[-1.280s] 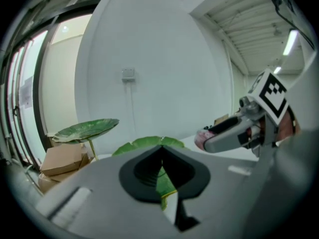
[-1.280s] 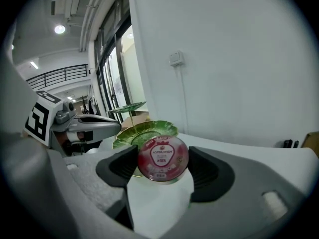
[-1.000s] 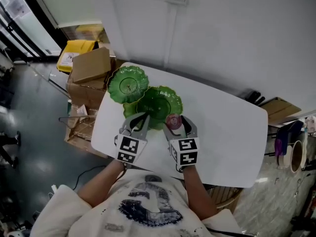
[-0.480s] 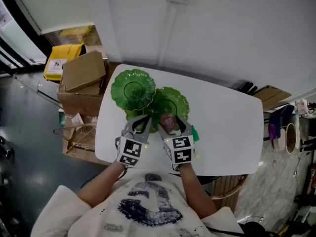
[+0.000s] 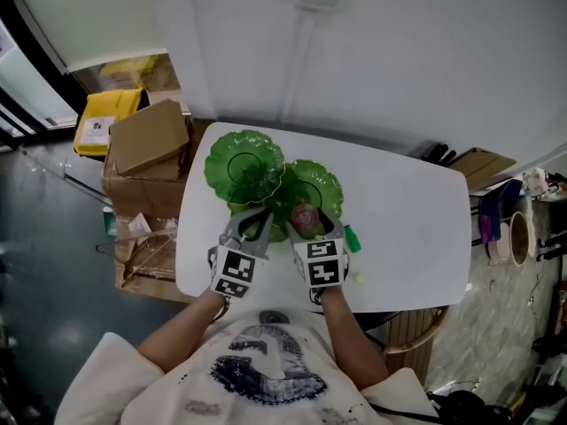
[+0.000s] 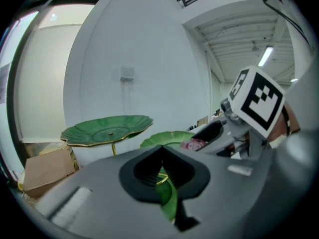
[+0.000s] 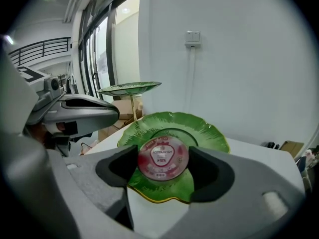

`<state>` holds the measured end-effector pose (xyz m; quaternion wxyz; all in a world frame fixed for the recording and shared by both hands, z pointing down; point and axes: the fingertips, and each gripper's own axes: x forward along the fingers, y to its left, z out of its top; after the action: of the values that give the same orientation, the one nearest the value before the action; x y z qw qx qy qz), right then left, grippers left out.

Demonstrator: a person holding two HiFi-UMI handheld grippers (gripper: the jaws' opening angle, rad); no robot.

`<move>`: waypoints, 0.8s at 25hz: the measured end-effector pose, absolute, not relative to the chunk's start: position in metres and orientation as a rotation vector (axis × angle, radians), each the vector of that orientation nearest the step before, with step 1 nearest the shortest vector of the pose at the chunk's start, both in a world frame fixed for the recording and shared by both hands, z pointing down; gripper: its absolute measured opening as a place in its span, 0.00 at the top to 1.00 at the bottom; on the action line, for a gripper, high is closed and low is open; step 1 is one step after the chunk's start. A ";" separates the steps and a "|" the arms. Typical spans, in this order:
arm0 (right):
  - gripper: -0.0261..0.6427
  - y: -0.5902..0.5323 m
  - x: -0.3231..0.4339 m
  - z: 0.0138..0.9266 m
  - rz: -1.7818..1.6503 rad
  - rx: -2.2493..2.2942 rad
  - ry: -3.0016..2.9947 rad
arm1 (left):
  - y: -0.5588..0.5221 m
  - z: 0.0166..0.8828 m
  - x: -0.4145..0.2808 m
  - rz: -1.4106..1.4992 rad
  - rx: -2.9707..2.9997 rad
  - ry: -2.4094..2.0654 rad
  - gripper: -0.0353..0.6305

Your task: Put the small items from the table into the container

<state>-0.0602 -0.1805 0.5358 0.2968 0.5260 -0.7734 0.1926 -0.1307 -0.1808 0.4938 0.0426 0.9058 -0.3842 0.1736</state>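
We hold the left gripper (image 6: 160,151) with its jaws drawn together on nothing, tips by the near edge of the green leaf-shaped container, whose upper dish (image 5: 244,166) stands higher and to the left. Beside it our right gripper (image 7: 163,159) clamps a small round pink-lidded tub (image 7: 163,156) over the container's lower dish (image 7: 202,128). Further right, a small green item (image 5: 352,237) lies on the white table (image 5: 407,220), close to the right gripper.

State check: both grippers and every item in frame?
left gripper: jaws together
right gripper: shut on pink cup, above lower leaf dish
upper leaf dish: empty
green packet: lying on table
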 end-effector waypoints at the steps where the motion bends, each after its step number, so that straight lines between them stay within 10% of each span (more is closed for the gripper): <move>1: 0.49 -0.181 -0.061 0.535 0.514 1.400 -2.051 | -0.181 0.494 -0.131 0.530 2.772 -1.170 0.96; 20: 0.48 -0.183 -0.060 0.538 0.520 1.410 -2.009 | -0.181 0.494 -0.125 0.492 2.770 -1.104 0.96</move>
<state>-0.0597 -0.1830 0.5382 0.3109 0.5341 -0.7611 0.1971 -0.1247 -0.1809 0.4939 0.0595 0.9149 -0.3646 0.1625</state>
